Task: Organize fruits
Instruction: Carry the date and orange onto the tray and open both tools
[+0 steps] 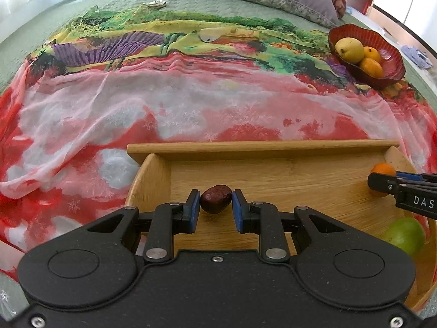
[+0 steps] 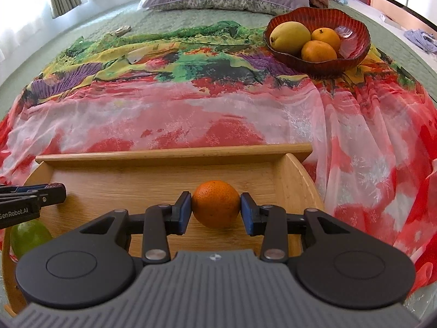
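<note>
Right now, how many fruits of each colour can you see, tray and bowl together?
Orange: 3, one in the wooden tray at the right gripper, two in the red bowl
Yellow: 1, in the bowl
Green: 1, in the tray
Dark brown-red: 1, in the tray
Total: 6

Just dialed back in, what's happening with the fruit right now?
Both grippers are down in the wooden tray on the bed. The left gripper has its fingers on either side of a dark red date, and the right gripper is closed on an orange; both fruits look to be resting on the tray floor. A green fruit also sits in the tray. The red bowl beyond already holds a yellow mango and two oranges.
</note>
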{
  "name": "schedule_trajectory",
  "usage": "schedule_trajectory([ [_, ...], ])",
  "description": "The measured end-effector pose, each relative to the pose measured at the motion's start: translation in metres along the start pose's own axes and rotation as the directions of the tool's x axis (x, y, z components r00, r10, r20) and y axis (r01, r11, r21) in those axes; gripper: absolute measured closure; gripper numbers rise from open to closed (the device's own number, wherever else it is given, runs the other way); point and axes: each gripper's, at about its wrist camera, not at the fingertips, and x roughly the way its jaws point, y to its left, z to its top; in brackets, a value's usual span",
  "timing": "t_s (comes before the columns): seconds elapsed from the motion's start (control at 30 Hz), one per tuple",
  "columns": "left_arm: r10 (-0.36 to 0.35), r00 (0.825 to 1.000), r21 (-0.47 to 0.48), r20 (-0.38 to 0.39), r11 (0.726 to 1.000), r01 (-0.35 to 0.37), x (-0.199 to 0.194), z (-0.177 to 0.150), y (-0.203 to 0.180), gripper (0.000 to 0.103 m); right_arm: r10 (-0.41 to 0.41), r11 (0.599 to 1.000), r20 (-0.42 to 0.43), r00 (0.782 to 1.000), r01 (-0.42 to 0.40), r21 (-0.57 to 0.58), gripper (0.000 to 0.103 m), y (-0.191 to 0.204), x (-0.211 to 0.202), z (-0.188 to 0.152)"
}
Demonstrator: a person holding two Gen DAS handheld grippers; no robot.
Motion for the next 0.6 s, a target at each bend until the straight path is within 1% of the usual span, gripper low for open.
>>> schedule_trajectory([
  [0.5, 0.009, 1.000, -0.013, 0.005, 1.000, -0.009, 0.0040, -0.0008, 0.0045, 0.079, 0.001, 1.000, 0.003, 1.000, -0.001, 0.002, 0.059, 0.0002, 0.0010, 0.0004],
  [0.6, 0.009, 1.000, -0.004, 0.013, 1.000, -0.009, 0.0031, -0.0014, 0.0044, 0.077, 0.002, 1.000, 0.003, 1.000, -0.002, 0.001, 0.058, 0.0002, 0.0009, 0.0002],
])
